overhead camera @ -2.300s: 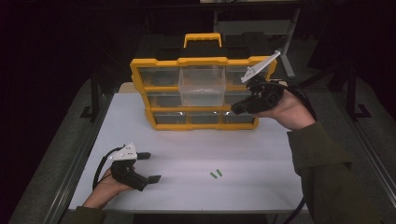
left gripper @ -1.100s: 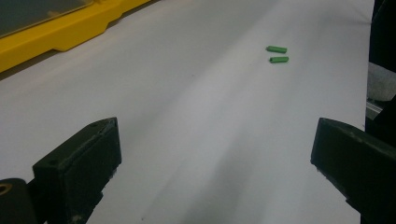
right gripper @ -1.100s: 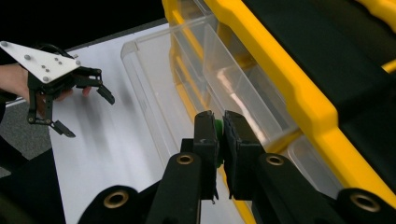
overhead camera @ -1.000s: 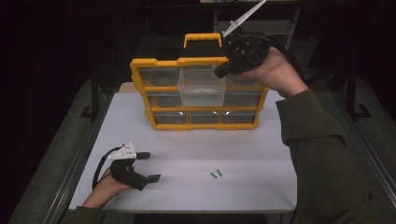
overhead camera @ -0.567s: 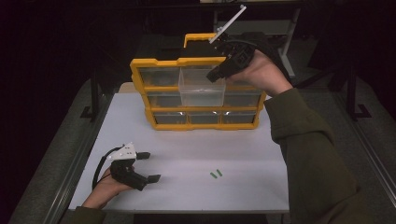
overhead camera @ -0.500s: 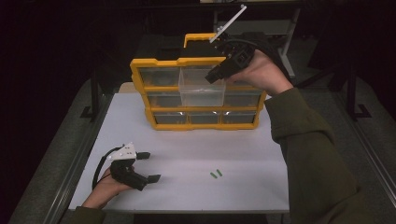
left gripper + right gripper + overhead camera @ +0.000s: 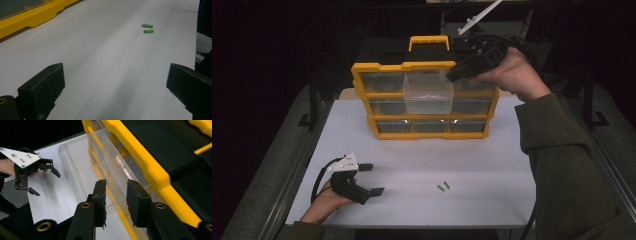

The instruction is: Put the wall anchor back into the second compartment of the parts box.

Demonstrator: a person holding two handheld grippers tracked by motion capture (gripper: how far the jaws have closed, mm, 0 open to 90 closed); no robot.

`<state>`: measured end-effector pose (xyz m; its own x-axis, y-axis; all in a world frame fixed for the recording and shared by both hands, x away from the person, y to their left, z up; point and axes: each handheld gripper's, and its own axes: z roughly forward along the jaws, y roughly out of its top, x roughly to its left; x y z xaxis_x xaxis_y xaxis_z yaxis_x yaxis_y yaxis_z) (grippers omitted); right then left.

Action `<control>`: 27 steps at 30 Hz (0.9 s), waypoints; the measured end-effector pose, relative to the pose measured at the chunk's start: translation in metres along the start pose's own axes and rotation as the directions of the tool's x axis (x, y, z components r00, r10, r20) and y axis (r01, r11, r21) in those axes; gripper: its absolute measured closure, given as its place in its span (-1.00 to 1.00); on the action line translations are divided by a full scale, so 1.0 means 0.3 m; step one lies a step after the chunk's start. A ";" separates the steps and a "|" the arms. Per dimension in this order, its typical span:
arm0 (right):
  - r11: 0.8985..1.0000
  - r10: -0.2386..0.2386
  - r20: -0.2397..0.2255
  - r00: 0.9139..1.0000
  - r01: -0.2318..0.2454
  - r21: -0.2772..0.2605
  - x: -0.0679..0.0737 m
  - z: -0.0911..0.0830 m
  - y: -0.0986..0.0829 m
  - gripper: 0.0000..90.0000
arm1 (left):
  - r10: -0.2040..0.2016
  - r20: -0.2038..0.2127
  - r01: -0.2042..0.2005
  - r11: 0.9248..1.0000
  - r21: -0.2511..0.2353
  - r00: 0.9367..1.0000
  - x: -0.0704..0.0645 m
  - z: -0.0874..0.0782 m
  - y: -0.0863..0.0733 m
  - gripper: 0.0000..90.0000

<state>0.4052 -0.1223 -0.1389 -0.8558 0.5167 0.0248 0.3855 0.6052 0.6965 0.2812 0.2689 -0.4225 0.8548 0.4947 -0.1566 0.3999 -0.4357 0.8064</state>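
A yellow drawer organiser (image 7: 362,75) stands at the back of the white table (image 7: 492,165). Its clear top-middle drawer (image 7: 428,95) is pulled out, and I cannot make out any contents. My right gripper (image 7: 454,75) hovers over the organiser's top right edge, just right of that drawer. In the right gripper view the gripper (image 7: 116,185) has its jaws a narrow gap apart with nothing between them, above the drawer (image 7: 75,170). My left gripper (image 7: 373,178) rests open on the table at the front left. Two small green pieces (image 7: 443,186) lie beyond its jaws (image 7: 147,25).
The organiser's other drawers are pushed in, and a yellow handle (image 7: 428,41) sits on its top. Metal rails run along the table's left and right sides. The surroundings are dark. The left gripper (image 7: 46,182) also appears far off in the right gripper view.
My right gripper has risen from the organiser's right side to above its top edge by the open drawer. The left gripper and the green pieces have not moved.
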 end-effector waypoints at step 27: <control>0.999 0.009 0.020 1.000 -0.008 -0.046 0.026 0.015 -0.223 -0.39 | 0.005 0.006 -0.005 1.000 0.011 1.000 -0.005 0.001 0.000 -0.97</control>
<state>0.3744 -0.1560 -0.1886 -0.8449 0.5346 0.0167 0.3764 0.5722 0.7286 0.2801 0.2679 -0.4224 0.8587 0.4882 -0.1558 0.3992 -0.4467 0.8007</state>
